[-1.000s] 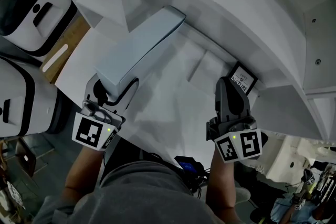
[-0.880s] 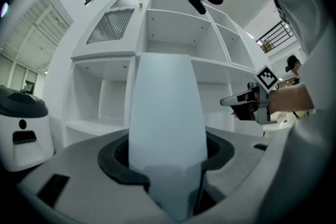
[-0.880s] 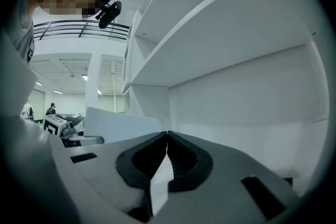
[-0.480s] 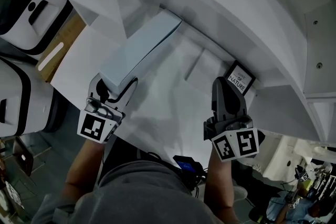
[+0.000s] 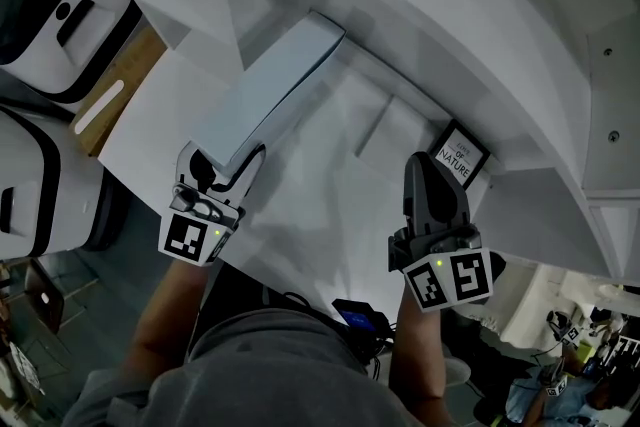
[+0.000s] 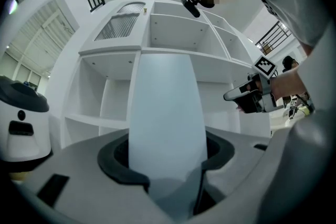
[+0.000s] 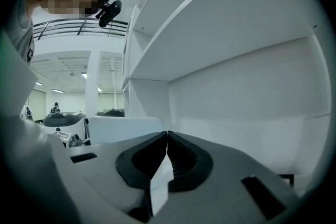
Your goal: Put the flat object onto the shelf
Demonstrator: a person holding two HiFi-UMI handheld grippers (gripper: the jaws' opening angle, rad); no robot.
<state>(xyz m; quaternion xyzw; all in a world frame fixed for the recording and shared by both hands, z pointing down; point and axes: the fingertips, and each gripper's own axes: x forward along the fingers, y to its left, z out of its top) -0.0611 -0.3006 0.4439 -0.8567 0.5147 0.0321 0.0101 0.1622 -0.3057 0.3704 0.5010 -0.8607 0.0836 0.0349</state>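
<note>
The flat object (image 5: pixel 270 100) is a long pale blue-grey panel. It slants from my left gripper (image 5: pixel 225 160) up to the back wall of the white shelf (image 5: pixel 330 195). That gripper is shut on the panel's near end, and in the left gripper view the panel (image 6: pixel 165 123) fills the gap between the jaws (image 6: pixel 165 157). My right gripper (image 5: pixel 422 161) hovers over the same shelf board, jaws shut at the tips (image 7: pixel 167 136), just short of a small black-framed card (image 5: pixel 460 153). A thin white sliver shows behind the tips; what it is I cannot tell.
Two white-and-black machines (image 5: pixel 55 5) (image 5: pixel 30 185) stand left of the shelf, beside a wooden board (image 5: pixel 120 95). Upper shelf boards (image 5: pixel 480 35) arch over the working level. Empty cubbies (image 6: pixel 176 31) lie ahead. The right gripper (image 6: pixel 247 98) shows in the left gripper view.
My left gripper has shifted a little up and to the right, carrying the panel's far end deeper against the shelf's back. The right gripper has barely moved.
</note>
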